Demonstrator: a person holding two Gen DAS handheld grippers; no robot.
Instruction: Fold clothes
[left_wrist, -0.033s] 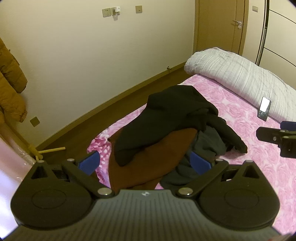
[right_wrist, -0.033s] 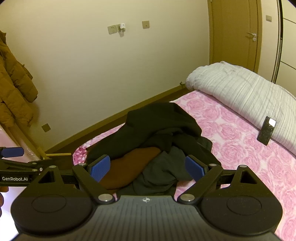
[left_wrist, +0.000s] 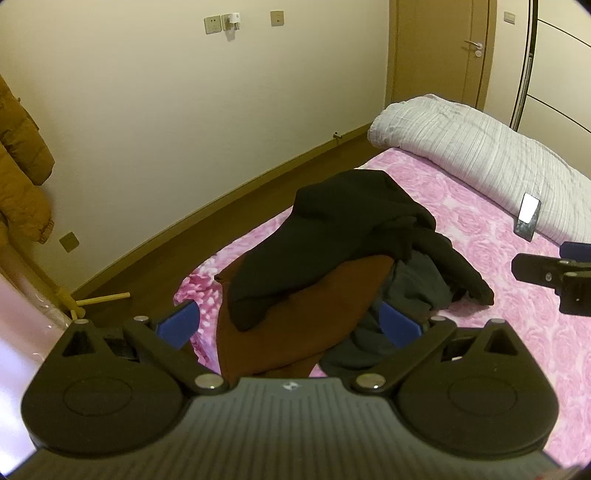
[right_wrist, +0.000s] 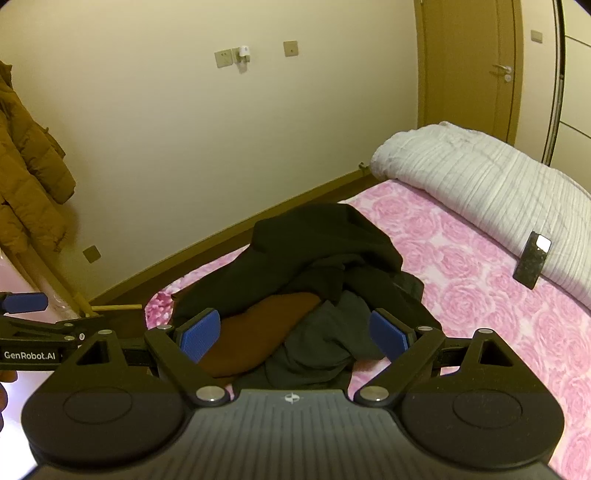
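Both claws gape wide and empty above a heap of unfolded clothes on the bed.

Left claw (left_wrist: 288, 325) hovers over the near end of the heap with its blue pads (left_wrist: 177, 324) spread, gripping nothing; right claw (right_wrist: 295, 334) hangs just right of it, equally wide, nothing between its pads (right_wrist: 201, 332). The pile lies on the pink rose-patterned bed (right_wrist: 480, 295) near its left edge: a black garment (left_wrist: 347, 229) on top, a brown garment (left_wrist: 295, 325) under it toward the near side, a dark grey garment (right_wrist: 317, 339) to the right. A rolled white quilt (left_wrist: 480, 155) lies far right, with a phone (right_wrist: 532, 264) propped against it. An orange-brown coat (right_wrist: 26, 177) hangs at far left; a door (right_wrist: 469, 66) stands far right. The left claw's side, seen from the right wrist, reads "GenRobot.AI" (right_wrist: 29, 355).
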